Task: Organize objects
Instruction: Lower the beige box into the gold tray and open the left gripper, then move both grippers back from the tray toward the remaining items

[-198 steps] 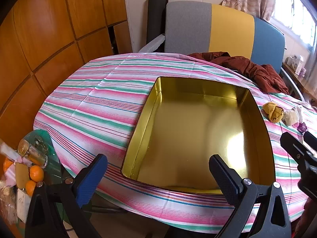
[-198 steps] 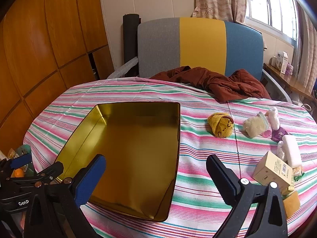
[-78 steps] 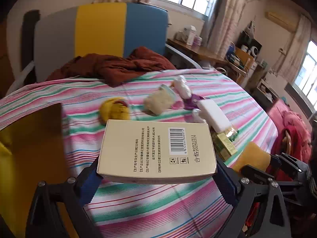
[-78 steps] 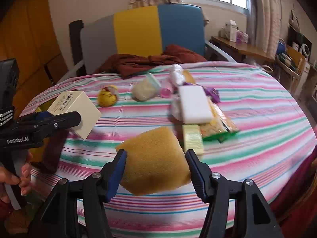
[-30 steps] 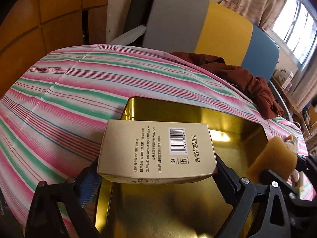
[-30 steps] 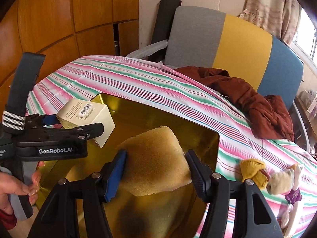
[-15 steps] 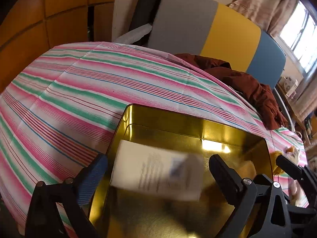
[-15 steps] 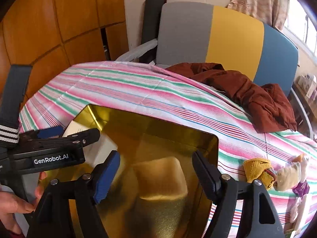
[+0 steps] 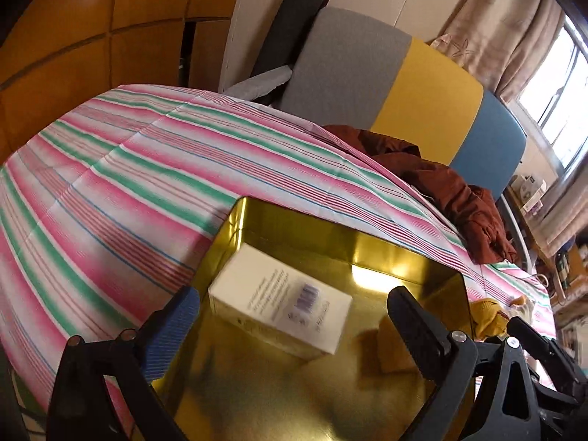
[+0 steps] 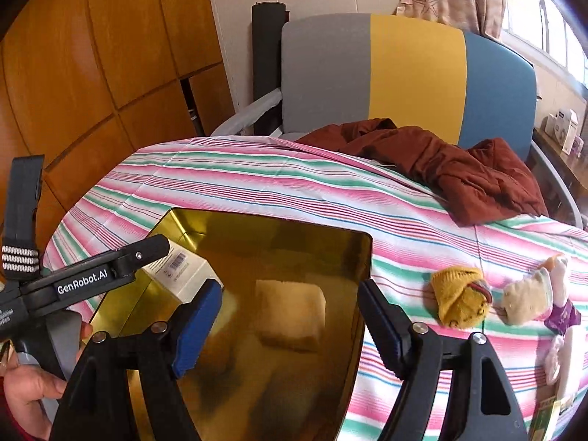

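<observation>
Striped cloth covers the round table; wood panels at 10 o'clock, one chair at 12. One gold tin contains one box and one sponge. Left gripper and right gripper: fingers apart, holding nothing.

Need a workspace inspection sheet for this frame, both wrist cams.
Surface: round table, striped cloth.
Job's things: gold tin holds the beige box and the sponge; yellow knit toy and cream toy lie outside, on the cloth.
Clutter: brown jacket at the far edge.
Grippers: left claw open; right claw open, both empty.
Cables: nothing seen.
Surroundings: tricolour chair, wooden panels.
</observation>
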Demonstrator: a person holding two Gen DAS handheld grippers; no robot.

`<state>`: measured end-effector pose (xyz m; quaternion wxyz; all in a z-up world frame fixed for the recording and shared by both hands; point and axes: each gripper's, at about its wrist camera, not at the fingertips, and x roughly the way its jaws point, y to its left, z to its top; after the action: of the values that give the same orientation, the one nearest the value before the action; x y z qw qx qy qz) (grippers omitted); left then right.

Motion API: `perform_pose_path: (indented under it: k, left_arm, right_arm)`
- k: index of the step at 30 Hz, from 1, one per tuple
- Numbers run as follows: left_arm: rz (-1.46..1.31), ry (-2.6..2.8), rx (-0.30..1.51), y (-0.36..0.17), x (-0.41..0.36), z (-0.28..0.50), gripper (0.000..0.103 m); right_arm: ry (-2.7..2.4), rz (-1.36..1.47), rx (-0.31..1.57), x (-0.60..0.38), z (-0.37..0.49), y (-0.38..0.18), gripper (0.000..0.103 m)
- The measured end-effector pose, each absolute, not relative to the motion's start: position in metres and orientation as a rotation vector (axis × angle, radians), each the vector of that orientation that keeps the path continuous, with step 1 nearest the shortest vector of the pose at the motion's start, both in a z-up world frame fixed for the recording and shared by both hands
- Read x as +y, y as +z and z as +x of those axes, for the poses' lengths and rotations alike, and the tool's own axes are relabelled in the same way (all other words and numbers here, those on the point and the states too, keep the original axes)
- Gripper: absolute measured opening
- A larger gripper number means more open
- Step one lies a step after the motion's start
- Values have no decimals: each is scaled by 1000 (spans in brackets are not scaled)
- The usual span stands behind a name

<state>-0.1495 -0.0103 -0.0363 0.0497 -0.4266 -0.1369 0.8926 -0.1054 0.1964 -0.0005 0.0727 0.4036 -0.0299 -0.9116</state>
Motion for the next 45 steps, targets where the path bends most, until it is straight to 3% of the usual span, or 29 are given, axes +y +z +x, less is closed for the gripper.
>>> perform_pose_path:
  k: [18,29,45]
  left_arm:
    - [-1251,2692,-313,-35,30,-90,103]
    - [-1146,2573,-213,-19,78,-46,103]
    - [-1101,2386,-9,-13,174,16,103]
  right_arm:
    - [-2762,1184,-127,224,-51,5,78]
    - [-2984,1163,-143,317,30,-4,78]
    - [-3166,1443,-508,493,90,-72,76]
